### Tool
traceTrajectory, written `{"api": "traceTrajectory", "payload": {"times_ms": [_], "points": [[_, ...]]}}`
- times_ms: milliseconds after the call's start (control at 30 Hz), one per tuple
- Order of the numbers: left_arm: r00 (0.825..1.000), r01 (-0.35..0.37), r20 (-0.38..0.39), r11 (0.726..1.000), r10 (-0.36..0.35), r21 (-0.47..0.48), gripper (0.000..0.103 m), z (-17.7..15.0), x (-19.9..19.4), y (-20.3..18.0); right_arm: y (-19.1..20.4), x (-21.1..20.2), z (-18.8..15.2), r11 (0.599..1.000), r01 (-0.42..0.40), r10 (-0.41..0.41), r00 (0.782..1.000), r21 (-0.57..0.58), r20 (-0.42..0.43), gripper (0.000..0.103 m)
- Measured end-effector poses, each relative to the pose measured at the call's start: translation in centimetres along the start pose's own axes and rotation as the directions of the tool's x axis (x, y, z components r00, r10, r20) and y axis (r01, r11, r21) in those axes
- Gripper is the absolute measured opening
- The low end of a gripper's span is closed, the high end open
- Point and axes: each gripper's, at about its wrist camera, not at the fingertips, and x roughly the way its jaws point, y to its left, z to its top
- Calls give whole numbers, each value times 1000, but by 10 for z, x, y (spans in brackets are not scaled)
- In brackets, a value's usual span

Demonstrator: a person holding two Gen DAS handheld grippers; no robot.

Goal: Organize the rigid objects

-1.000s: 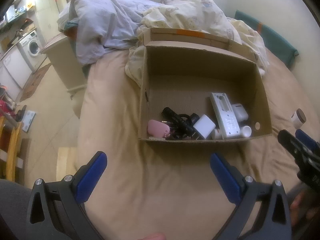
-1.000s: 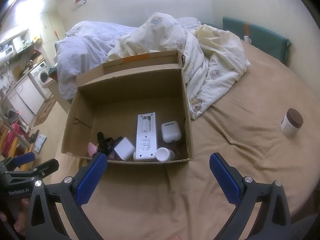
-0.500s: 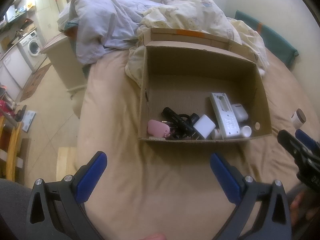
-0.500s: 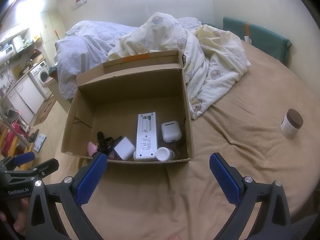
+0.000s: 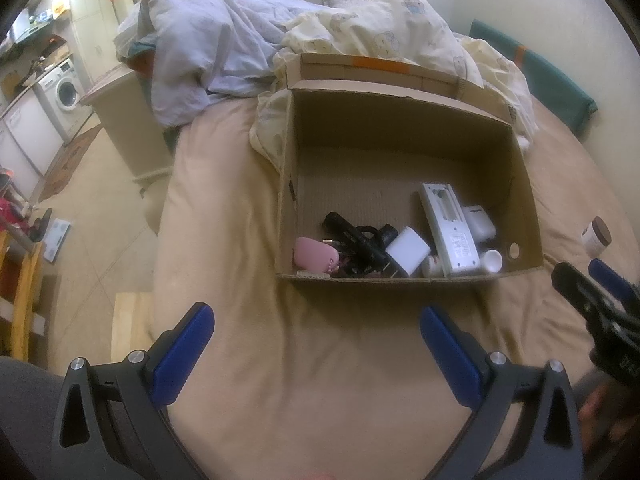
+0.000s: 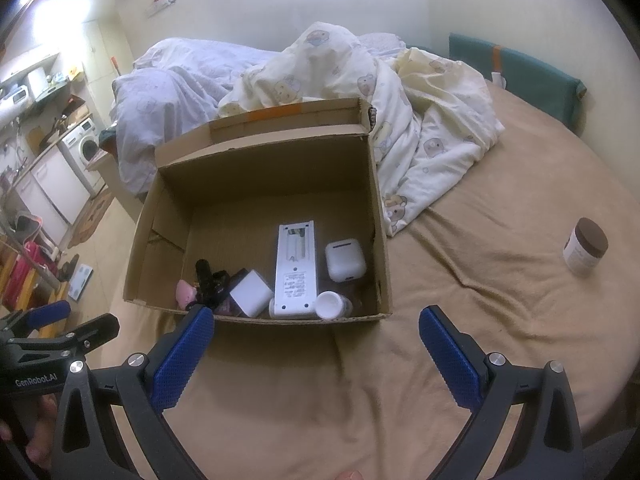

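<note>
On the tan bed sheet [image 6: 460, 320] sits an open cardboard box [image 6: 376, 240], its far flap upright against a heap of cream bedding [image 6: 420, 132]. Along the box's near wall lie a pink pouch [image 5: 316, 254], a tangle of black items [image 5: 356, 240], a white charger block [image 6: 250, 294], a long white remote [image 6: 296, 268] lying face down with its battery bay bare, a white earbud case [image 6: 345, 260] just beside the remote on its right, and a small white bottle [image 6: 332, 305] on its side touching the remote's near end. The right claw [image 6: 316, 332] hovers wide open just short of the box's near wall, both blue pads empty; the box's contents lie just ahead of it and slightly left of its centre line. A white jar with a brown lid [image 6: 585, 250] stands upright on the sheet well apart from the box, ahead and far to the right of this claw. The left claw [image 5: 316, 334] is likewise spread wide and empty, hanging over bare sheet in front of the box, with the box straight ahead and the jar off at the far right edge of its view. Beyond the bed's left side, a washing machine [image 5: 64, 90] stands against the far wall.
</note>
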Motion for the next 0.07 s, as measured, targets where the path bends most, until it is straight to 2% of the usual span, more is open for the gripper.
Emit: {"api": "traceTrajectory", "payload": {"times_ms": [67], "points": [[1000, 5, -1, 1000, -5, 2, 103, 0, 0, -1, 0, 0, 0, 1000, 1, -1, 1000, 2, 1, 103]]}}
